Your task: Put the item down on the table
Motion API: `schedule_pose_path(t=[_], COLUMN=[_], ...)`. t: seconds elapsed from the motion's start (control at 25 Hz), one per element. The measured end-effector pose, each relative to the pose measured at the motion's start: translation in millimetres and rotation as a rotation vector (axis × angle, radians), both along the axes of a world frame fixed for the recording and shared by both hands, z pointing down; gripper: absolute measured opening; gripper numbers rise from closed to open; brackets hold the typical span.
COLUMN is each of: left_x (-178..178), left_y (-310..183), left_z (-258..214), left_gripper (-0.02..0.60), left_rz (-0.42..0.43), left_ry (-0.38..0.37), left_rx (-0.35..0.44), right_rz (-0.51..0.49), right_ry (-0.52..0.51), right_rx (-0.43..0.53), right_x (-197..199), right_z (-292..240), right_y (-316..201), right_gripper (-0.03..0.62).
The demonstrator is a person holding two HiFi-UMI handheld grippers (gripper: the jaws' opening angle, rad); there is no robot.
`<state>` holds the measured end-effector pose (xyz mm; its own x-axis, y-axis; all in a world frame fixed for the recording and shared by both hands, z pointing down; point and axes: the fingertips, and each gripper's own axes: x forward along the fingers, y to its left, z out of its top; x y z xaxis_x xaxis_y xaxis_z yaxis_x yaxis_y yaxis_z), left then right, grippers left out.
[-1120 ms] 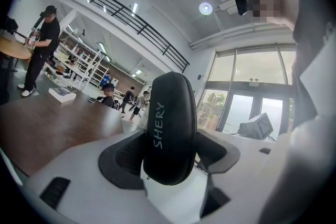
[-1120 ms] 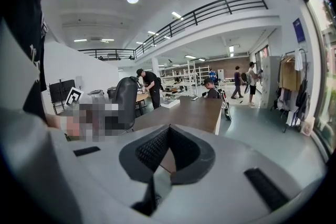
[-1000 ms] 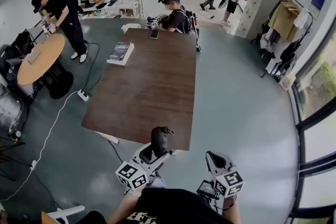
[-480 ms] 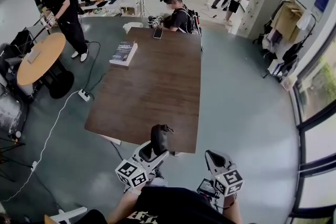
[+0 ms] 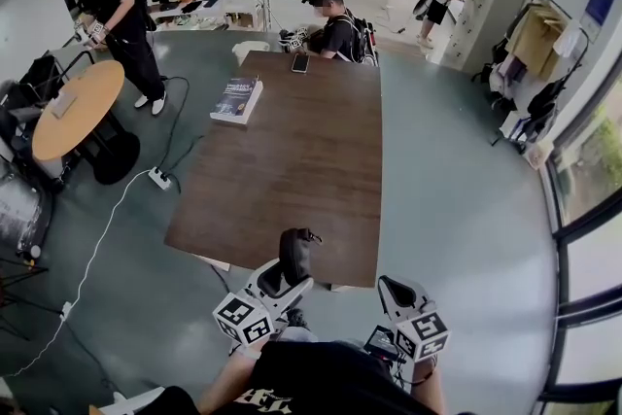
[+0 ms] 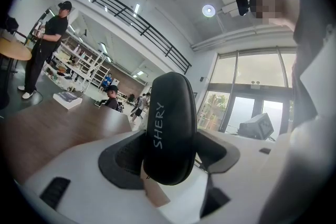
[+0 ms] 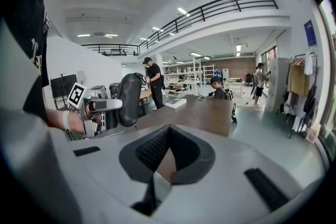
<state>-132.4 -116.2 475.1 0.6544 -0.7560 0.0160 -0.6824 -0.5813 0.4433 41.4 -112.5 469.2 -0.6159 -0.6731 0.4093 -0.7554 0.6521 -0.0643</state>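
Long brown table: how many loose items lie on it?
2: a book by its far left edge, a phone at the far end near the seated person. The black case is in the left gripper, not set down.

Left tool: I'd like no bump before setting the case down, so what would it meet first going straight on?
Likely the brown table: the left tool, shut on the black case, points across its near edge. That stretch of tabletop looks bare, though the tool's height above it is unclear.
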Motion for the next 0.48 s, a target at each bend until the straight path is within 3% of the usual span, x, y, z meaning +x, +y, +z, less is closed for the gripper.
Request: schedule_pose_path(t=[0.48], left_x=[-12], left_y=[-6], left_z=[4], left_gripper=[0.302], left_rz=[0.038], left_ry=[0.011], left_rx=[-0.005], right_rz=[0.03], right_ry=[0.004], right_rx=[-0.008], right_x=[-10], right_z=[5], right_y=[8], right_gripper=[-0.014])
